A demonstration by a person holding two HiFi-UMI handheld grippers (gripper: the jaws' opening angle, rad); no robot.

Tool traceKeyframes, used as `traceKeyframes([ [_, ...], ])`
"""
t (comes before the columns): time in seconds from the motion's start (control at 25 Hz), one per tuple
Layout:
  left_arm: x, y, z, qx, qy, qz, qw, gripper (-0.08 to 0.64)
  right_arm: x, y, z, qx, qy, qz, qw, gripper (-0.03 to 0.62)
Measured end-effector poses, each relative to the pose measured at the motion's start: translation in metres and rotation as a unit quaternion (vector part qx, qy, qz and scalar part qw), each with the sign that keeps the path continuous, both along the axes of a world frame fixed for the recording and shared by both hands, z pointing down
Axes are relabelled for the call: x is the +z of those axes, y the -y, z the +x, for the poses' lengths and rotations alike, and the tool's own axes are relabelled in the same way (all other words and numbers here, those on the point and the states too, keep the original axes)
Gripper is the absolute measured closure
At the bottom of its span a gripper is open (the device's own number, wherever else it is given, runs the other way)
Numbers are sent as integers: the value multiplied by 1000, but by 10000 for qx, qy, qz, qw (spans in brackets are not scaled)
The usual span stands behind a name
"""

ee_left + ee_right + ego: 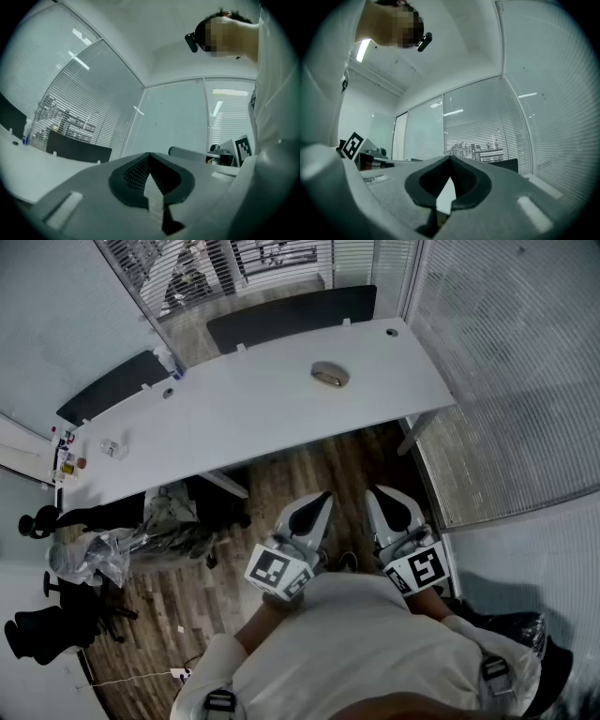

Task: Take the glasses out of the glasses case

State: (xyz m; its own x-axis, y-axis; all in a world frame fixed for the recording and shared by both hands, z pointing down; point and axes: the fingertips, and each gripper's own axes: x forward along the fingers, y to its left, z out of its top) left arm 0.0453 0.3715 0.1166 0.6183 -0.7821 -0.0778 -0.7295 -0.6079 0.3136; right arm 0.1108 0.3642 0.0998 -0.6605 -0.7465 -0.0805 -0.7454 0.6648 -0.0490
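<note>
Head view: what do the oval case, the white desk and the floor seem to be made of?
Small oval grey-brown glasses case: probably a hard shell with a matt cover, no glare; too small to be sure. Long white desk: smooth laminate by its look, evenly pale. Brown plank floor: wood or wood-look laminate, with staggered board seams and streaky grain.
</note>
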Motion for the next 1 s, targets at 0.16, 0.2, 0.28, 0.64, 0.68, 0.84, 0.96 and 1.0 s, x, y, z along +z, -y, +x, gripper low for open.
traceKeyframes([
  [0.16, -1, 2, -1, -7, 2, 9, 10000, 560, -1, 0, 1, -12, -14, -8, 10000, 592],
  [0.2, -1, 2, -1, 3, -11, 2, 10000, 560, 0, 1, 1, -13, -22, -7, 10000, 594],
  [0.28, 0, 3, 0, 30, -27, -25, 10000, 560, 0, 1, 1, -7, -30, -5, 10000, 594],
  [0.64, 1, 3, 1, 48, -33, -48, 10000, 560, -4, 4, 9, 127, 240, -77, 9996, 592],
  [0.68, 2, 4, 2, 49, -26, -47, 10000, 560, -3, 4, 10, 133, 246, -83, 9996, 592],
  [0.84, 3, 4, 5, 53, -20, -64, 10000, 560, -2, 5, 14, 150, 245, -122, 9995, 592],
  [0.96, 3, 4, 10, 54, -8, -93, 9999, 560, -1, 5, 18, 126, 245, -156, 9995, 592],
  [1.0, 4, 5, 13, 54, 2, -105, 9999, 560, 0, 6, 20, 111, 254, -170, 9995, 592],
])
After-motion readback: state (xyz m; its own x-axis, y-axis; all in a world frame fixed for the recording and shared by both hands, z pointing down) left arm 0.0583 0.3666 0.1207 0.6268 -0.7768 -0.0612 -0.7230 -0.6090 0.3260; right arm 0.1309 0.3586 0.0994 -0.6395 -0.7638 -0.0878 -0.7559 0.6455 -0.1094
